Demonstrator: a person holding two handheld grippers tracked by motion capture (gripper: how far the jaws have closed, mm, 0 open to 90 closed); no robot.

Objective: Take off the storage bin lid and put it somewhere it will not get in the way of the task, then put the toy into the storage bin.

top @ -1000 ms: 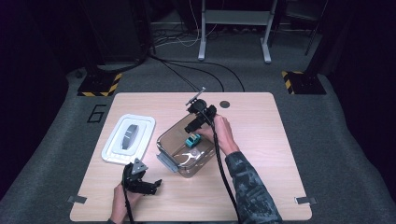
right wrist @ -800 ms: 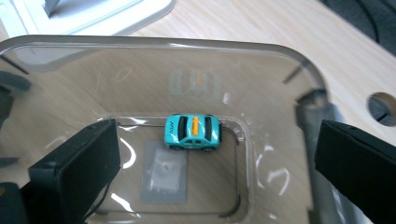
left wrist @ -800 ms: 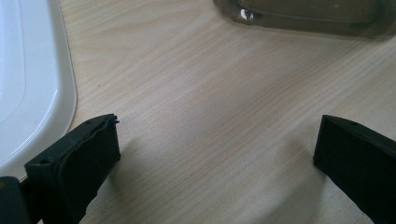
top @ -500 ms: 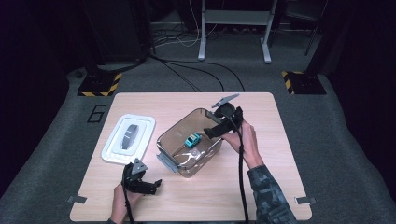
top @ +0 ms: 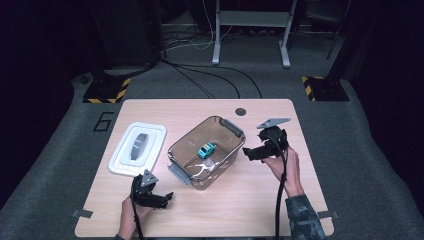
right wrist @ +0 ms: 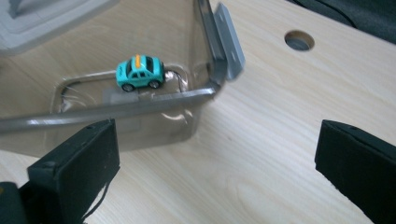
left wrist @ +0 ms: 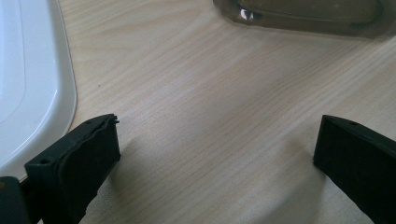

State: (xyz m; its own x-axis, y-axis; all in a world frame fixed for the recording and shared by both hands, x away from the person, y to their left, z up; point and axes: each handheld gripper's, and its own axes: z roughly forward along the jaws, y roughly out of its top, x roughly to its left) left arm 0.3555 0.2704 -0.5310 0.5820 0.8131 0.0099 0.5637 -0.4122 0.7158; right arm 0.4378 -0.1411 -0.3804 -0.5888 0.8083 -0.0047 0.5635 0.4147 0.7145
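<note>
Car (top: 205, 149) in bin (top: 186, 174) at tabletop (top: 250, 200) centre; lid (top: 138, 148) left of bin; hole (top: 241, 111) upper right.

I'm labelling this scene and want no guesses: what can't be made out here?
- White lid, left gripper view: cut off by the left edge.
- Clear bin, right gripper view: far end cut off.
- Toy car, high view: too small for detail.

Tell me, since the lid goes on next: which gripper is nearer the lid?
Left. The left gripper sits just below the lid; the right gripper is beyond the box.
</note>
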